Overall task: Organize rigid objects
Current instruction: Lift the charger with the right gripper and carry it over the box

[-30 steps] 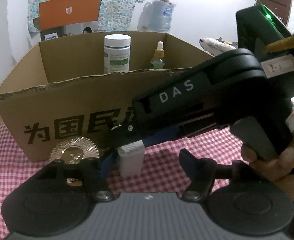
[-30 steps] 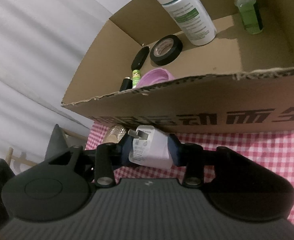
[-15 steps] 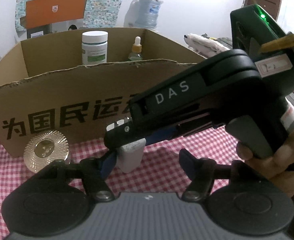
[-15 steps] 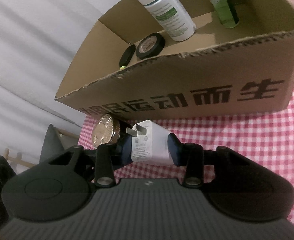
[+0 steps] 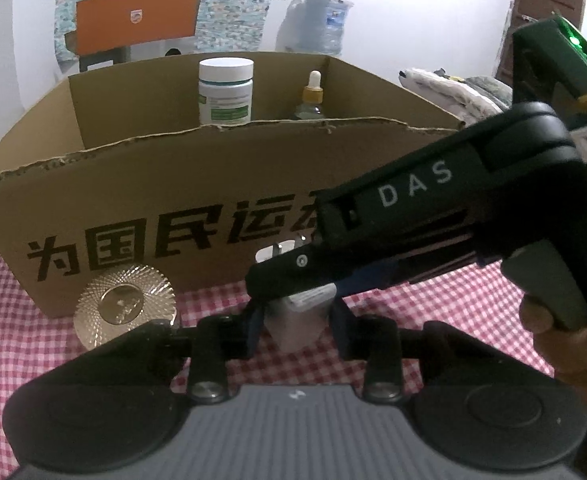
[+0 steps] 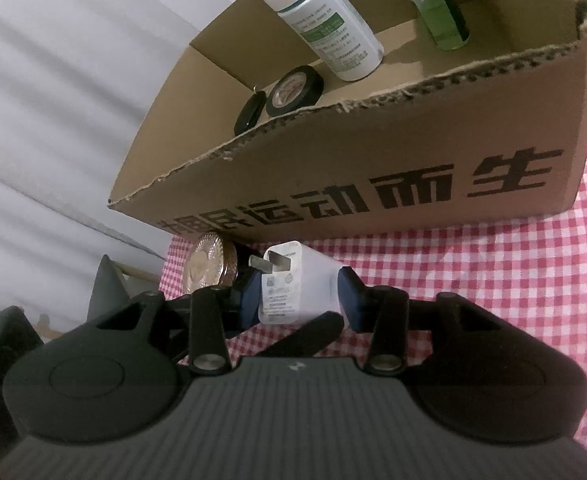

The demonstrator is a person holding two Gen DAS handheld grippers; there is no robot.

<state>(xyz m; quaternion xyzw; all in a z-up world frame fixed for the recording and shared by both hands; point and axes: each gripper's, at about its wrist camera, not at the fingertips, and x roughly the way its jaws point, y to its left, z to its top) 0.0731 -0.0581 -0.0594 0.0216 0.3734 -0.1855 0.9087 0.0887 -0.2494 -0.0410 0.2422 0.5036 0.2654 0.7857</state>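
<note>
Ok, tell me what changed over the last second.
The left hand-held gripper, wide open before, is closing its jaws on the white plug-in charger, pads now at both its sides. The right hand-held gripper still has the charger between its pads, though its jaws are opening. Unchanged: the brown cardboard box and the ribbed gold disc on the red checked cloth.

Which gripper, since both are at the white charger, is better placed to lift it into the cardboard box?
Left, probably. The left gripper is closing around the white charger, with the cardboard box straight ahead. The right gripper is opening its jaws with the same charger between them, suggesting a handover.
</note>
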